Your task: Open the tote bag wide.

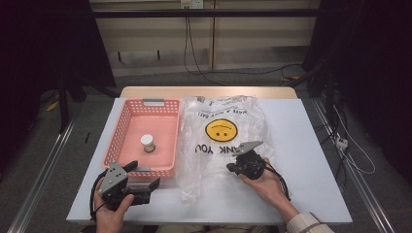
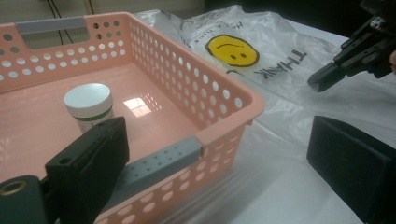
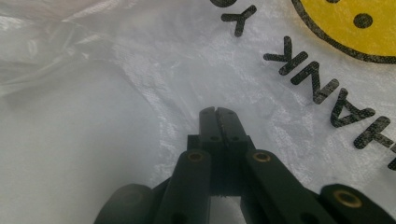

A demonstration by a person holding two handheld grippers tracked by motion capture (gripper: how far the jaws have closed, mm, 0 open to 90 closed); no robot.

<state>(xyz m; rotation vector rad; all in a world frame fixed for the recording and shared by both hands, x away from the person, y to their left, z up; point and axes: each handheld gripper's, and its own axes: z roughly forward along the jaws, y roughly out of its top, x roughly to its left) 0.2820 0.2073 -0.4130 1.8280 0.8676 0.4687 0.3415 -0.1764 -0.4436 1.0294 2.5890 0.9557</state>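
- Plastic bag (image 1: 221,141) lies flat on the white table (image 1: 311,145), centre to near edge, its left side just beside the pink basket (image 1: 127,121)
- R gripper (image 1: 232,168) sits on the bag's lower right part, near the table's near edge; in right gripper view its tips (image 3: 218,114) press down on the film, jaws pinched fully together, w/ film bunched at the tips; can't tell if a fold is caught between them
- Bag: thin, clear-whitish, crinkled; yellow smiley face (image 1: 221,130) & black "THANK YOU" lettering, printed upside down from the person's side
- L gripper (image 1: 145,177) by the basket's near right corner, close to the table's near left edge, apart from the bag; jaws wide, straddling the basket's corner in left gripper view, nothing held
- Small white-lidded jar (image 1: 147,142) stands upright in the basket, well apart from the bag
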